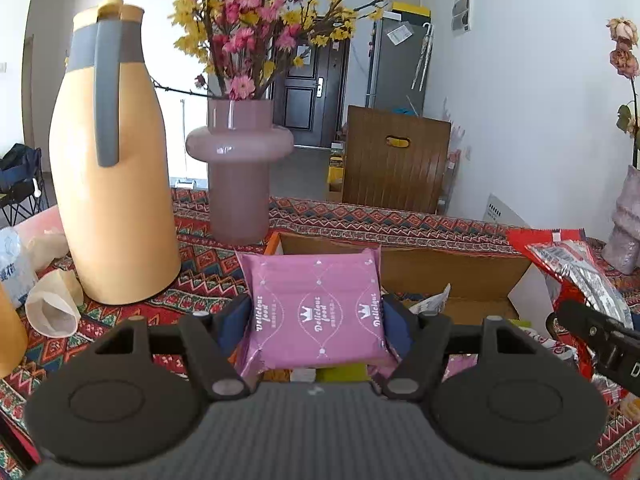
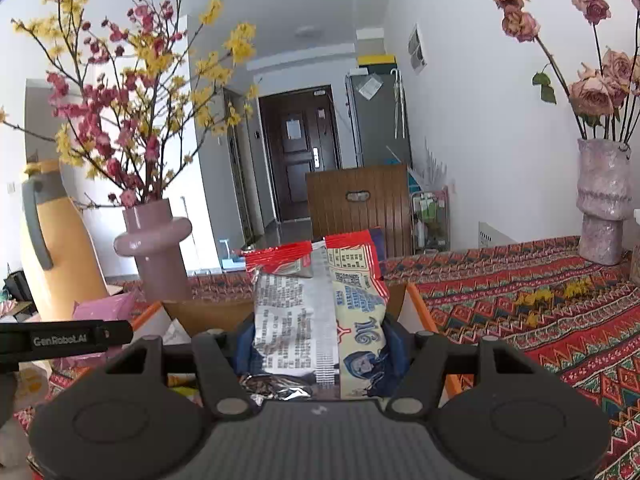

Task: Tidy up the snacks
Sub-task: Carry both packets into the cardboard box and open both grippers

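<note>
My left gripper (image 1: 318, 320) is shut on a pink snack packet (image 1: 318, 304) printed "Delicious food", held upright over the near edge of an open cardboard box (image 1: 460, 268) with orange rims. My right gripper (image 2: 320, 340) is shut on a red and silver snack bag (image 2: 316, 308), held upright above the same box (image 2: 192, 312). That bag shows in the left wrist view (image 1: 576, 264) at the right, with the right gripper's body under it. More wrappers lie inside the box (image 1: 432, 304). The left gripper's body (image 2: 64, 338) and pink packet (image 2: 108, 306) show at the left of the right wrist view.
A tall yellow jug (image 1: 112, 184) and a pink vase of flowers (image 1: 240, 172) stand left of the box on the patterned tablecloth (image 2: 540, 320). Paper cups (image 1: 52, 308) lie by the jug. A pale vase with dried roses (image 2: 602, 200) stands far right. A wooden chair back (image 1: 396, 160) is behind the table.
</note>
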